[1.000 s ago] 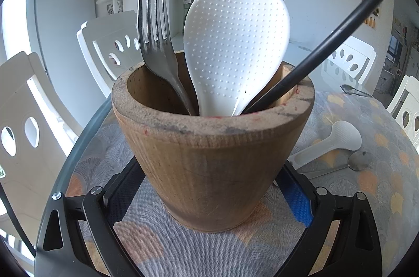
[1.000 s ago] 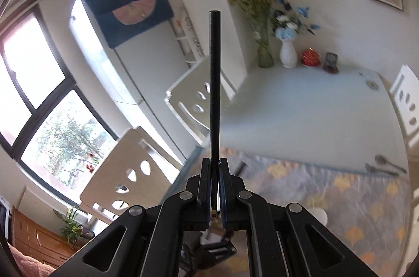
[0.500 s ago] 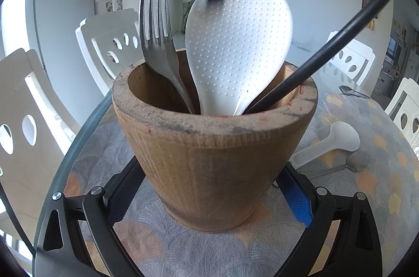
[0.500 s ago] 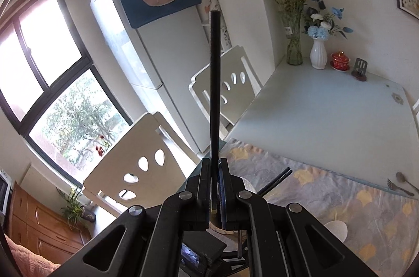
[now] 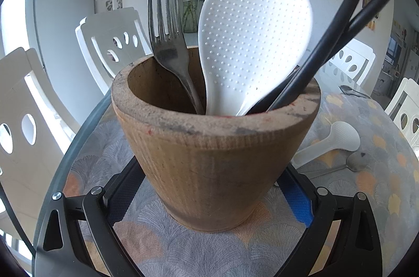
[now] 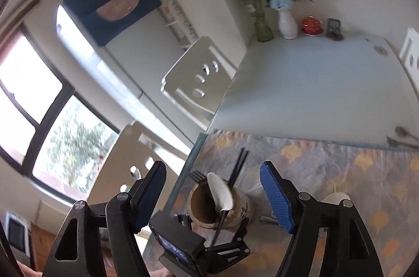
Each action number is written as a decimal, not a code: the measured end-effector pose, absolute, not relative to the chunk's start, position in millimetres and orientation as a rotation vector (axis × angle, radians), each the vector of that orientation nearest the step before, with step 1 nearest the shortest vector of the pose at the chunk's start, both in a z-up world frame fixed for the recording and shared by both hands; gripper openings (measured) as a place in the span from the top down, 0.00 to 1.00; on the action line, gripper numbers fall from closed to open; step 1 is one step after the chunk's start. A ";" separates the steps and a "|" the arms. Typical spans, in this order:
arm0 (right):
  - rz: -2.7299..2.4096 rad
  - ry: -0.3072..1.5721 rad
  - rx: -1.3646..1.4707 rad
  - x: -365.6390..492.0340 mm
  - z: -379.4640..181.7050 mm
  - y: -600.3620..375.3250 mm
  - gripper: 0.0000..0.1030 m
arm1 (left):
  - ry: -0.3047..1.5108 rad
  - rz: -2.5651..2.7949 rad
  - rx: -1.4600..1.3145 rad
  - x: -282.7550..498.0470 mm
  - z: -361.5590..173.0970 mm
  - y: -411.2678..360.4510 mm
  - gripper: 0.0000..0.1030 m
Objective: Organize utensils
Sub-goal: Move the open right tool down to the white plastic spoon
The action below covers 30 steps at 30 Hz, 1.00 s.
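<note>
**A:** Where does it stand?

**B:** The left gripper (image 5: 209,201) has its jaws closed around the base of the wooden cup (image 5: 214,146), pinning it on the patterned cloth (image 5: 183,248). In the cup: a fork (image 5: 167,41), a white rice paddle (image 5: 254,41) and black chopsticks (image 5: 324,46) leaning out over the right rim. The right gripper (image 6: 213,195) hangs above the cup with its jaws wide and nothing between them.

**A:** So the next step?

**B:** Likely another pick. A second rice paddle (image 5: 330,143) and a spoon (image 5: 340,167) lie on the cloth just right of the cup, and more cutlery (image 6: 403,138) sits well apart on the bare bench (image 6: 314,88).

**A:** How to do it well?

**B:** Lift the right gripper straight up first, since the leaning chopsticks reach high and a sideways sweep could catch them. Keep the left grip firm; the cup narrows toward its base and may tip.

**A:** Room?

**B:** Open to the right and far side. On the left the bench edge (image 5: 86,120) curves close beside the cup, with chairs (image 5: 112,41) beyond it, so stay off that side.
</note>
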State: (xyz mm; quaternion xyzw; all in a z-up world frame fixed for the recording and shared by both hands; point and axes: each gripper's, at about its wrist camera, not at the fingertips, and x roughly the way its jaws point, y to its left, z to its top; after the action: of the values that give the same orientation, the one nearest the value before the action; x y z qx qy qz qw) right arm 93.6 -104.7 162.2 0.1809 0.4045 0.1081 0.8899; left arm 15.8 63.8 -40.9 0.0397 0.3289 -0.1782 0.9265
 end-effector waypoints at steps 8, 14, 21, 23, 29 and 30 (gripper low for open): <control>0.077 0.870 0.616 87.7 140.6 -175.4 0.30 | 0.678 -0.366 0.081 16.3 -40.8 63.8 0.05; -0.017 0.970 0.785 82.8 102.8 -214.0 0.30 | 0.685 -0.364 0.084 16.3 -41.7 62.3 0.05; -0.182 1.173 0.934 77.1 37.2 -241.3 0.30 | 0.688 -0.366 0.082 19.0 -41.9 63.7 0.05; -0.215 1.207 1.021 75.8 12.6 -252.3 0.30 | 0.690 -0.366 0.083 19.0 -42.4 63.3 0.05; -0.278 1.271 1.093 80.5 -27.7 -267.7 0.30 | 0.701 -0.367 0.082 21.7 -43.0 63.4 0.05; -0.296 1.278 1.082 82.9 -31.7 -269.6 0.30 | 0.703 -0.366 0.083 21.9 -43.2 63.1 0.05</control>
State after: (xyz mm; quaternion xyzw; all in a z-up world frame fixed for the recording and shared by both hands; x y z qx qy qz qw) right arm 82.9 -269.6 -31.7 0.4782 0.5649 -0.1309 0.6596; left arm 21.9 63.1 -43.2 0.0404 0.3422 -0.1784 0.9217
